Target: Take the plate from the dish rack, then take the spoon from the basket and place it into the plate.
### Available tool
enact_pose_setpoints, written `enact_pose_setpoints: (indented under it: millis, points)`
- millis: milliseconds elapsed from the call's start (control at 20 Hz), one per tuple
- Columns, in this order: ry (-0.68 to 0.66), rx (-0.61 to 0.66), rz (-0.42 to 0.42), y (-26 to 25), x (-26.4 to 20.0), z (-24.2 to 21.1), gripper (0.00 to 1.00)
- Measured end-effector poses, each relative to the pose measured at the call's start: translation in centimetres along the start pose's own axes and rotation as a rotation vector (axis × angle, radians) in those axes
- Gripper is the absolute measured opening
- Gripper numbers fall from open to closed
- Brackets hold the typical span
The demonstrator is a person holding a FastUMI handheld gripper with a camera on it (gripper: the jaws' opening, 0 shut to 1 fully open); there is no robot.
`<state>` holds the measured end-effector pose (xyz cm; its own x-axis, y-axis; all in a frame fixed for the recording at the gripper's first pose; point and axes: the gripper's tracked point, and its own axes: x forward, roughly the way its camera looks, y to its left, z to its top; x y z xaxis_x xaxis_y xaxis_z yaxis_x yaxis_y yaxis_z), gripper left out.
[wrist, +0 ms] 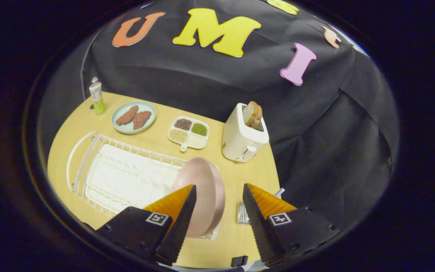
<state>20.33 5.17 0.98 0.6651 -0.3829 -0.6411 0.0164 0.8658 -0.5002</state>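
A pink plate (202, 189) stands on edge at the near end of the white wire dish rack (100, 170). My gripper (219, 192) is open above the table, its fingers spread wide. The plate's rim sits just ahead of the left finger and partly between the two fingers, and neither finger touches it as far as I can tell. A small metal basket (242, 214) shows just left of the right finger, mostly hidden by it. A striped handle tip (280, 192) pokes out beyond that finger.
On the wooden table (240, 177) stand a white toaster (242, 138) with bread slices, a divided dish (189, 132) of grains, a pale plate (133, 117) with two brown pieces, and a small bottle (97, 96). The table edge runs close on the right.
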Motion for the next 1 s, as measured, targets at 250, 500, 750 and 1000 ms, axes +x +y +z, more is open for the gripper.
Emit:
enact_pose_setpoints:
  millis: [250,500,750,1000]
  points:
    - [0.149,-0.018,-0.119,0.0,1.3,-0.7,0.55]
    - [0.224,0.031,-0.096,0.7,1.7,-1.4,0.23]
    - [0.243,0.084,-0.030,0.4,3.1,-2.5,0.17]
    - [0.218,0.109,-0.068,-0.1,1.9,-2.5,0.09]
